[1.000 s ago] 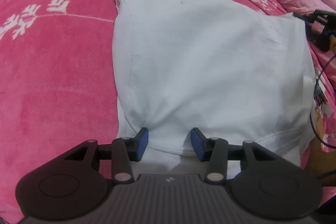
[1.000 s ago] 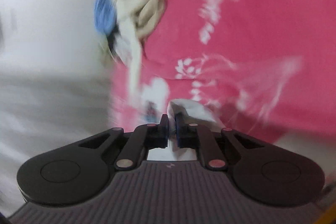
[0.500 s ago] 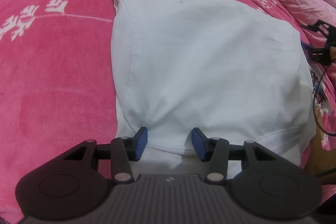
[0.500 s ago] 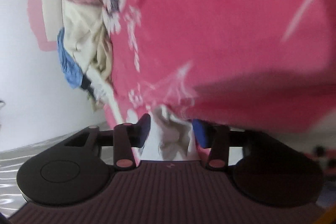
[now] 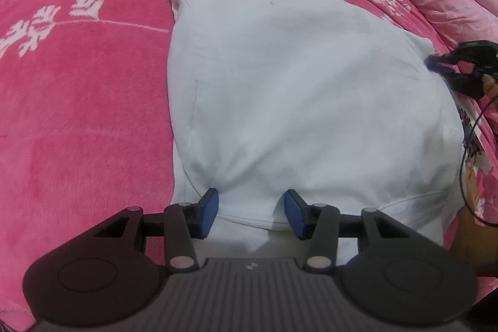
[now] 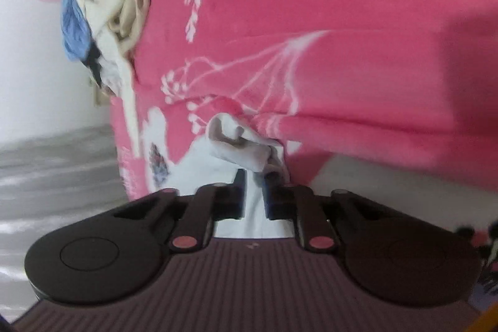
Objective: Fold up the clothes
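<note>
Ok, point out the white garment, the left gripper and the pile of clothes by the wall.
white garment (image 5: 295,101): left wrist view, middle of the spread cloth.
left gripper (image 5: 251,209): left wrist view, midway between its blue fingertips.
pile of clothes (image 6: 102,8): right wrist view, cream fabric.

Smooth white cotton garment (image 5: 298,101), plush pink fleece blanket (image 5: 84,101)

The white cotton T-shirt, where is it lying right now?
In the left wrist view the white cotton T-shirt lies spread over the pink floral fleece blanket, right of centre, its near hem between the open left gripper fingers.
</note>
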A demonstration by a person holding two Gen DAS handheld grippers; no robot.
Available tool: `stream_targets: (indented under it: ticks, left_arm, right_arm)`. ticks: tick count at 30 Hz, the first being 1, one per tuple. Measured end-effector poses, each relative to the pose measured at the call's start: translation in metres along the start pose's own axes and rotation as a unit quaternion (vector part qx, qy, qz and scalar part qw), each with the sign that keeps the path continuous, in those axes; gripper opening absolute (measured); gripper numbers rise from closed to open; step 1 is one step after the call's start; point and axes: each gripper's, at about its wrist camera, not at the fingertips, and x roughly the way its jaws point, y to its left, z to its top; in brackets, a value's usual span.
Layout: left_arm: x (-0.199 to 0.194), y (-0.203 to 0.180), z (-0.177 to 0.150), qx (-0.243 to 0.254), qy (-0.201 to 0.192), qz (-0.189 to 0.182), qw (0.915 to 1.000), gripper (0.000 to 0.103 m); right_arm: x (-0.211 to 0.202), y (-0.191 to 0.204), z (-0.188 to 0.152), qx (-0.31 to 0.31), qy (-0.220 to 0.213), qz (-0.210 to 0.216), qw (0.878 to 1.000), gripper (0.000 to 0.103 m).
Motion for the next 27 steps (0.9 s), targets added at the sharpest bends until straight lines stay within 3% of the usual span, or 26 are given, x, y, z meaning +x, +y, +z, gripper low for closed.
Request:
stream_targets:
  ticks: [4,6,8,10,11,12,13,14,16,18,21,23,25,27]
  left_arm:
    - [-0.002,0.004,-0.002,-0.007,-0.003,-0.005,1.0,0.049]
    - [-0.003,0.006,-0.003,-0.012,-0.008,-0.009,0.9999,0.049]
    - [-0.004,0.007,-0.006,-0.019,-0.013,-0.013,0.9997,0.049]
    - [-0.004,0.008,-0.008,-0.025,-0.019,-0.015,0.9994,0.049]
    - [-0.005,0.008,-0.009,-0.027,-0.022,-0.015,0.9993,0.049]
    - [-0.006,0.008,-0.01,-0.028,-0.025,-0.015,0.9992,0.049]
    - [-0.009,0.008,-0.011,-0.029,-0.029,-0.012,0.9991,0.049]
    - [-0.012,0.008,-0.013,-0.029,-0.033,-0.009,0.999,0.049]
    - [-0.018,0.008,-0.016,-0.03,-0.041,-0.003,0.9987,0.049]
    - [-0.024,0.008,-0.019,-0.031,-0.05,0.003,0.9983,0.049]
    - [-0.041,0.012,-0.029,-0.039,-0.069,0.006,0.9969,0.052]
    - [-0.051,0.017,-0.038,-0.048,-0.078,0.004,0.9958,0.053]
    - [-0.054,0.022,-0.045,-0.053,-0.075,0.007,0.9958,0.053]
    - [-0.054,0.026,-0.05,-0.059,-0.072,0.013,0.9956,0.053]
  right_arm:
    - [-0.03,0.02,-0.021,-0.073,0.04,0.06,0.995,0.014]
    - [-0.031,0.022,-0.033,-0.092,0.073,0.064,0.991,0.014]
    - [-0.02,0.016,-0.042,-0.089,0.094,0.048,0.99,0.015]
    - [-0.001,-0.003,-0.044,-0.065,0.105,-0.002,0.992,0.019]
    - [0.009,-0.013,-0.045,-0.054,0.109,-0.032,0.992,0.019]
    - [0.015,-0.019,-0.046,-0.044,0.111,-0.049,0.992,0.012]
    - [0.013,-0.019,-0.047,-0.038,0.107,-0.043,0.993,0.014]
    - [0.011,-0.015,-0.049,-0.043,0.103,-0.041,0.993,0.016]
    - [0.001,0.016,-0.053,-0.118,0.096,-0.058,0.987,0.022]
    - [-0.006,0.051,-0.059,-0.205,0.092,-0.075,0.972,0.026]
    - [-0.009,0.112,-0.078,-0.326,0.093,-0.078,0.938,0.033]
    - [-0.004,0.147,-0.099,-0.403,0.082,-0.067,0.909,0.043]
    - [0.006,0.172,-0.123,-0.474,0.076,-0.053,0.875,0.061]
    - [0.029,0.194,-0.143,-0.52,0.093,-0.051,0.847,0.064]
